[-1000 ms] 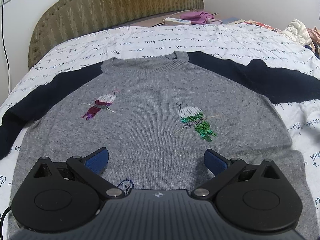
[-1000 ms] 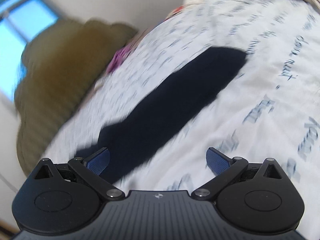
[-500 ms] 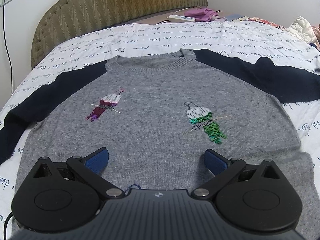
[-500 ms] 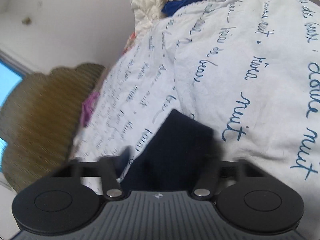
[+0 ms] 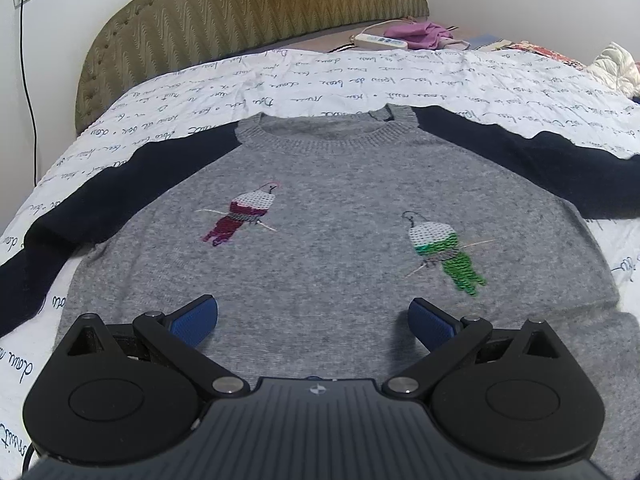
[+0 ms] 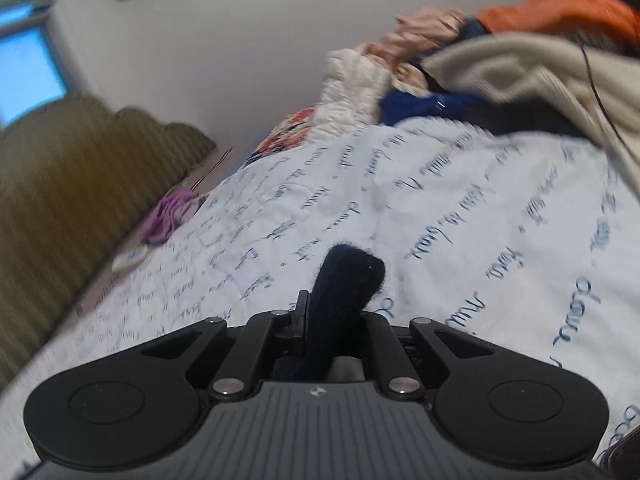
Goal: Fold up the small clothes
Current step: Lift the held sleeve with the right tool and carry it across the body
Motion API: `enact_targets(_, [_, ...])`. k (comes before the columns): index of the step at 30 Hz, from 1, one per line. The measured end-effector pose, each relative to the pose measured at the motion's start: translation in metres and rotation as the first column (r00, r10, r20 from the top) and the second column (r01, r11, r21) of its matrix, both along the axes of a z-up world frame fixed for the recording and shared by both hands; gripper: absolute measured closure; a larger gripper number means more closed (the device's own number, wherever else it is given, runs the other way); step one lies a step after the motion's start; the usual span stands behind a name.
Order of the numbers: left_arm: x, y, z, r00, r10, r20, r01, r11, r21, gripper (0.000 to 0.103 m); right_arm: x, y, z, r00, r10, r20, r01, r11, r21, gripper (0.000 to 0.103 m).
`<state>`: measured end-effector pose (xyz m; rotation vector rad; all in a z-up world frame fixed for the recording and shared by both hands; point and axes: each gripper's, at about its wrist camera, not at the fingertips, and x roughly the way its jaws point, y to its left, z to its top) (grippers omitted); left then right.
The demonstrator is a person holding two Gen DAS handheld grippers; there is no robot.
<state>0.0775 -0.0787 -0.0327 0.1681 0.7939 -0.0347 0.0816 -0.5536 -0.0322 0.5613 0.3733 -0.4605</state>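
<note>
A small grey knit sweater point(image 5: 340, 208) with two sequined birds and navy sleeves lies flat, front up, on the bed. My left gripper point(image 5: 312, 320) hovers open over its lower hem, blue pads wide apart with only grey knit below them. In the right wrist view my right gripper point(image 6: 336, 312) is shut on the end of a navy sleeve point(image 6: 348, 276), whose cuff sticks up between the closed jaws above the sheet. The other navy sleeve point(image 5: 80, 208) stretches out to the left.
The bed has a white sheet point(image 5: 320, 76) printed with blue handwriting and an olive padded headboard point(image 5: 248, 20). A power strip point(image 5: 380, 42) and purple cloth point(image 5: 424, 34) lie near the headboard. A heap of clothes point(image 6: 500, 72) is piled at the bed's right side.
My right gripper went from wide open over the navy sleeve to shut on its cuff, then lifted and rolled. The left gripper stayed open and almost still above the hem.
</note>
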Motion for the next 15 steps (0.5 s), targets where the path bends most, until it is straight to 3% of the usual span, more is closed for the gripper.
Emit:
enact_targets(4, [0.001,0.009,0.001,1.0,0.015,-0.001,-0.015,1.0,-0.014,0.0,0.012,0.05,0.016,0.995,0.103,-0.015,-0.104,0.986,-0.132,0.096])
enact_targets(15, [0.001,0.034,0.002,0.998,0.07,-0.006,-0.07,0.997,-0.041,0.0,0.02,0.147,0.021,0.934,0.352,-0.061,-0.357,0.915,-0.188,0.096])
